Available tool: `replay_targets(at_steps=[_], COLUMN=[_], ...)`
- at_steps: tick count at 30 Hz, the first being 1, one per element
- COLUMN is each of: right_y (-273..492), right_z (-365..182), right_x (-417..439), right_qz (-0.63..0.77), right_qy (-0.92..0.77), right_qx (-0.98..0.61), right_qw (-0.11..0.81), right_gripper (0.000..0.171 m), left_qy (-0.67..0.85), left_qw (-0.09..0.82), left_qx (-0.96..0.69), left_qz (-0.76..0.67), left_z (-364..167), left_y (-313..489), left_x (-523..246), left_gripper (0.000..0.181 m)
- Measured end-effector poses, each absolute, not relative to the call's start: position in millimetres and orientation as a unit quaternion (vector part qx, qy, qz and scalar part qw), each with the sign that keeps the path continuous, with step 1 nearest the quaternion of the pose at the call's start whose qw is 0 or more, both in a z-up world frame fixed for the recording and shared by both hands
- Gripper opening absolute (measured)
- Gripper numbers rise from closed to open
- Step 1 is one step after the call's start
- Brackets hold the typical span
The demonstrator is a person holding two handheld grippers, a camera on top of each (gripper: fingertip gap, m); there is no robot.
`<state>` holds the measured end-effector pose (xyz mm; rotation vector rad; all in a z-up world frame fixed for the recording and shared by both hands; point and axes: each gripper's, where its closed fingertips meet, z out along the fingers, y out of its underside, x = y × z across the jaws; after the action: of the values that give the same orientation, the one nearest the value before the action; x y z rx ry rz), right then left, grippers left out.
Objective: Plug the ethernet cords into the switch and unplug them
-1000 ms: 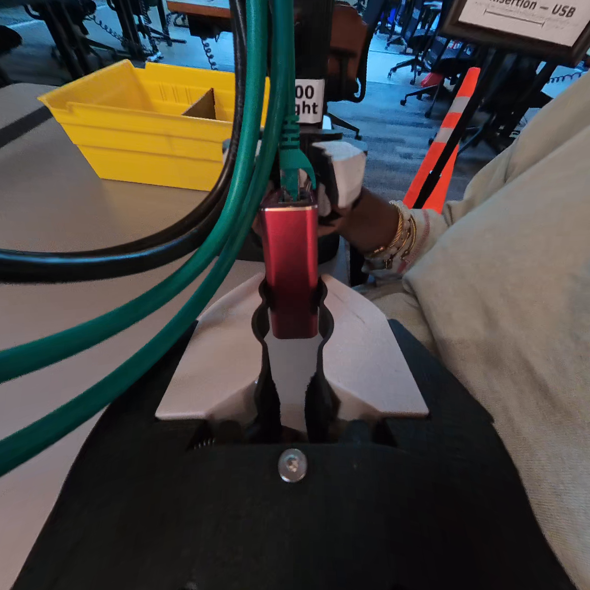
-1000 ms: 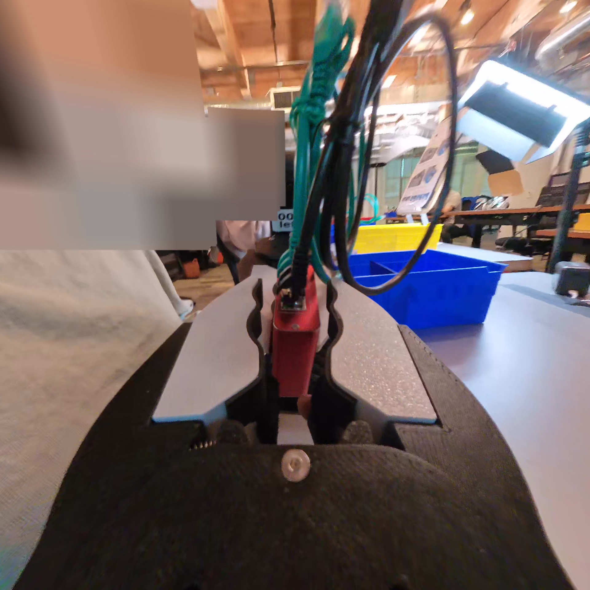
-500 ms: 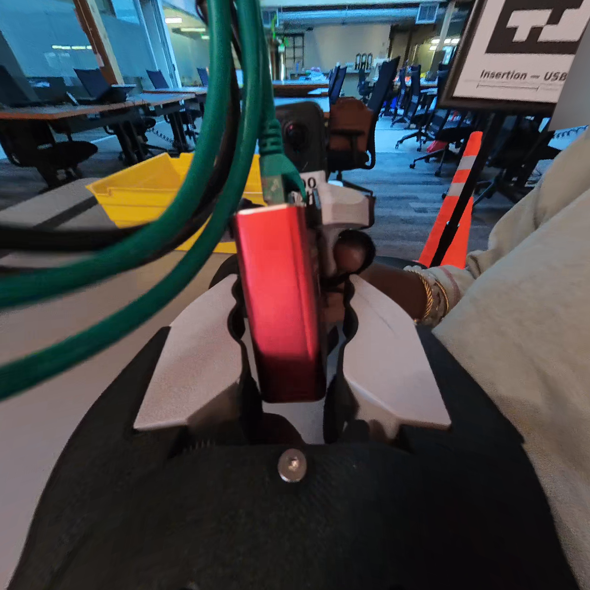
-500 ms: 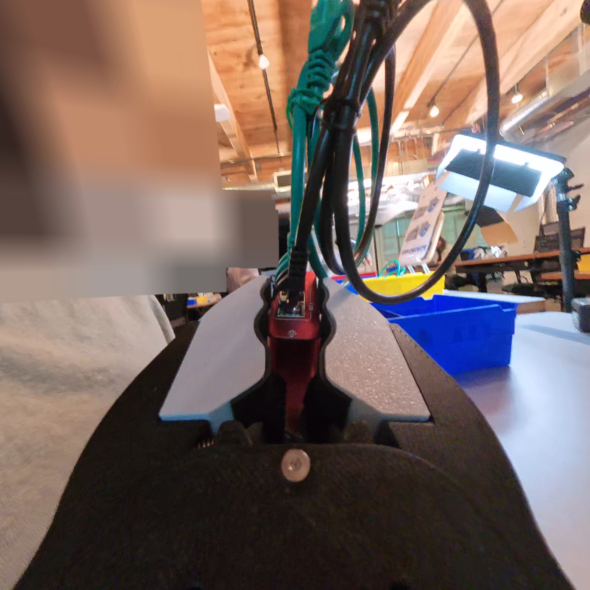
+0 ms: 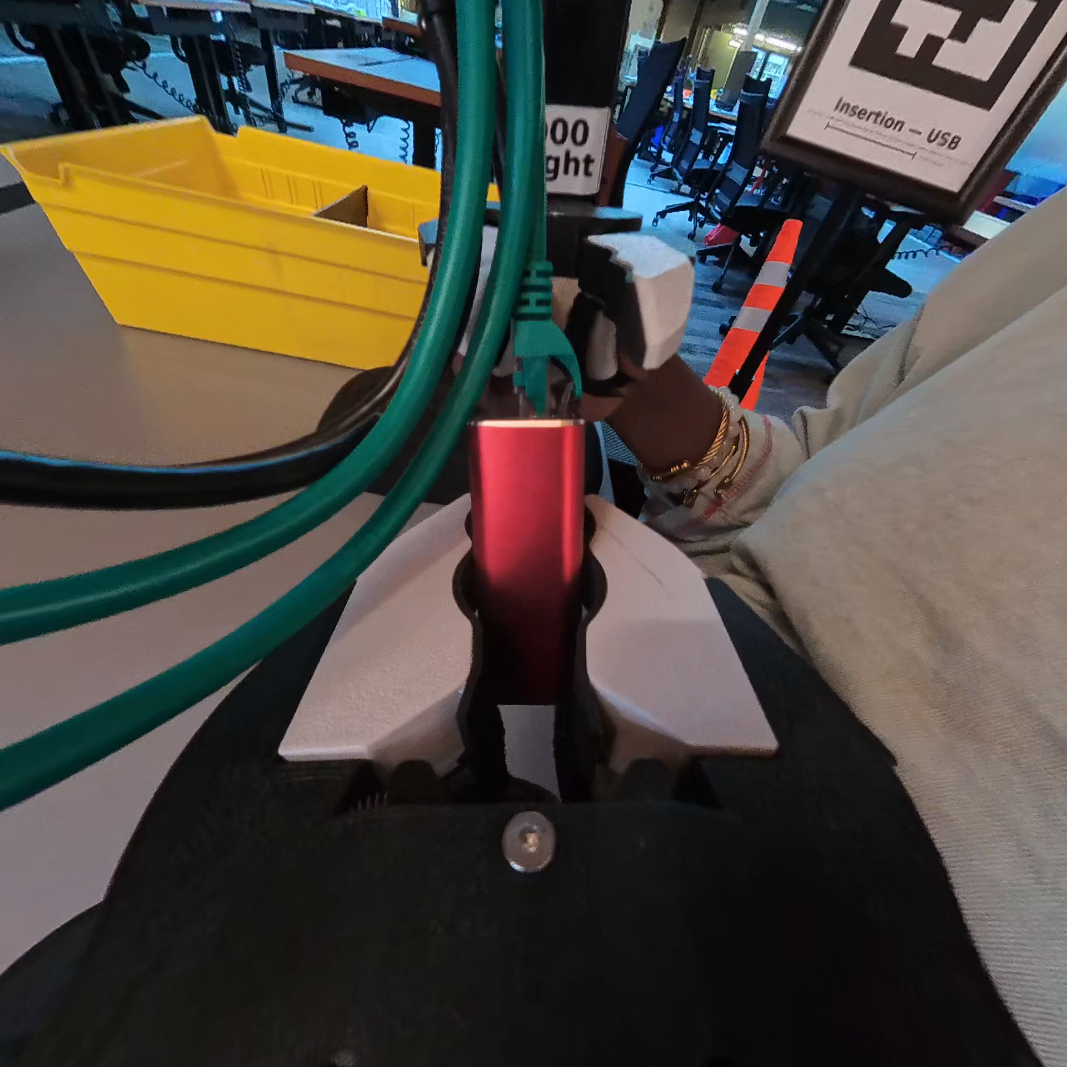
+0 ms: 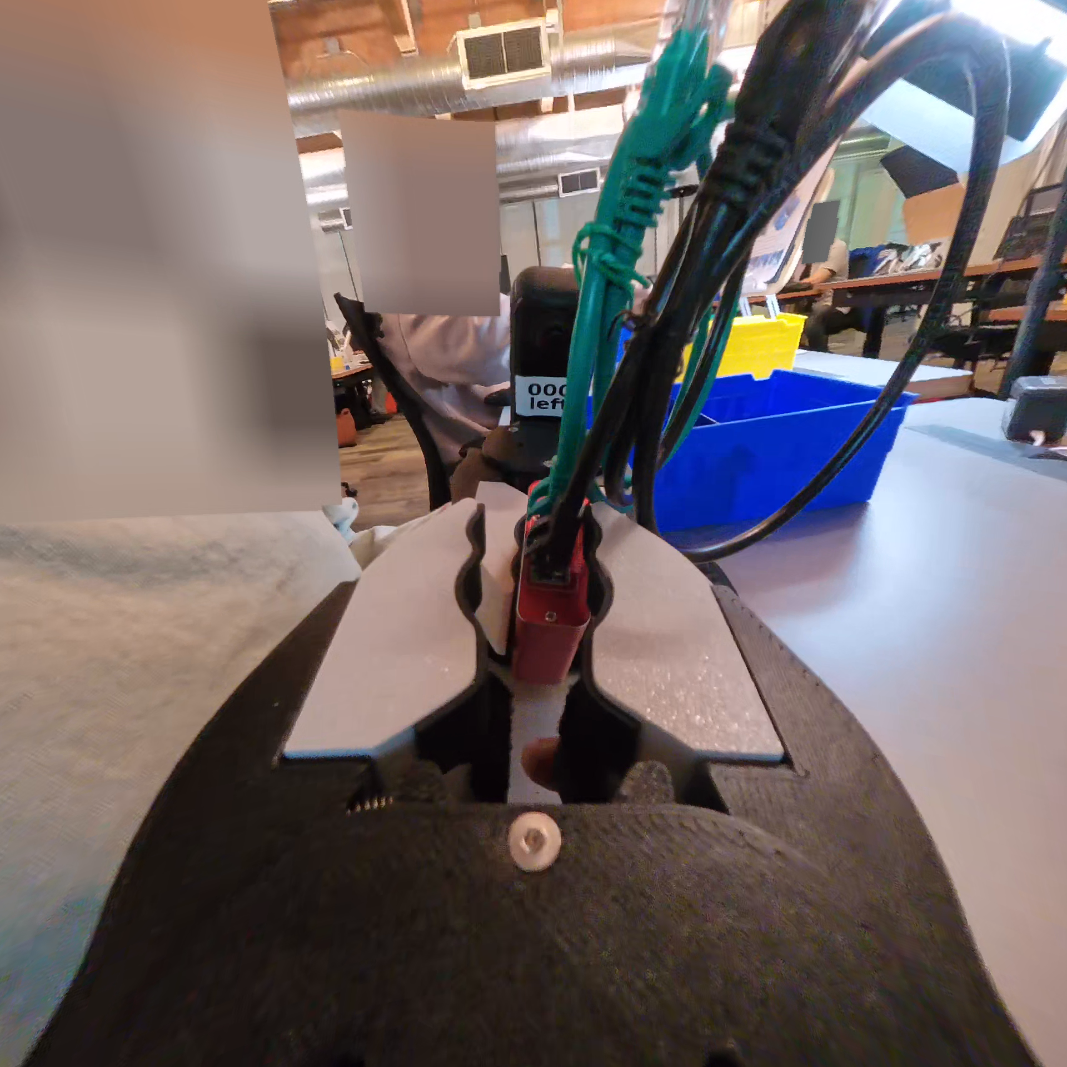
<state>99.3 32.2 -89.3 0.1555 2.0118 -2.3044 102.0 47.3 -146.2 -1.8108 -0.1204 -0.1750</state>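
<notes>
My left gripper is shut on the red switch, both pads pressed against its sides. A green ethernet plug sits in the switch's far end, and its green cord loops off to the left with a black cord. In the right wrist view the switch stands between the fingers of my right gripper, with a black plug in its end. The right pad touches it; a gap shows between the left pad and the switch. The right gripper also shows beyond the switch in the left wrist view.
A yellow bin stands on the table at the back left. A blue bin stands on the table to the right of the right gripper. A person's sleeve, an orange cone and a framed sign are on the right. About 5 cm separates my left fingertips from my right.
Half a second ago my left gripper stood open around the switch while the right gripper clamped it. Now the left pads have come together on the switch and the right fingers have loosened.
</notes>
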Motion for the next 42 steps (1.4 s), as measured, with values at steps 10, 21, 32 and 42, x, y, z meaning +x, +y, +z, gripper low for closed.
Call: replay_targets(at_steps=[10, 21, 32, 42], right_y=[40.3, 39.8, 36.4, 30.4], right_z=[-106.1, -119.3, -117.8, -103.9], right_x=[87.6, 79.7, 62.3, 64.1], right_qz=[-0.73, -0.681, -0.699, -0.754], right_qy=[0.681, 0.724, 0.685, 0.636], right_qx=[0.062, 0.015, 0.026, 0.066], right_qw=[0.013, -0.113, -0.206, -0.15], right_gripper=[0.021, 0.019, 0.019, 0.015], left_qy=[-0.061, -0.086, -0.128, -0.115], left_qw=[0.611, 0.584, 0.582, 0.61], left_qx=[-0.782, -0.8, -0.793, -0.764], left_qz=[-0.106, -0.106, -0.124, -0.174], left_z=[-153.4, -166.6, -170.3, -157.7], left_y=[46.1, 47.3, 46.4, 42.8], left_x=[99.3, 93.6, 84.2, 88.0], left_gripper=[0.029, 0.028, 0.032, 0.032])
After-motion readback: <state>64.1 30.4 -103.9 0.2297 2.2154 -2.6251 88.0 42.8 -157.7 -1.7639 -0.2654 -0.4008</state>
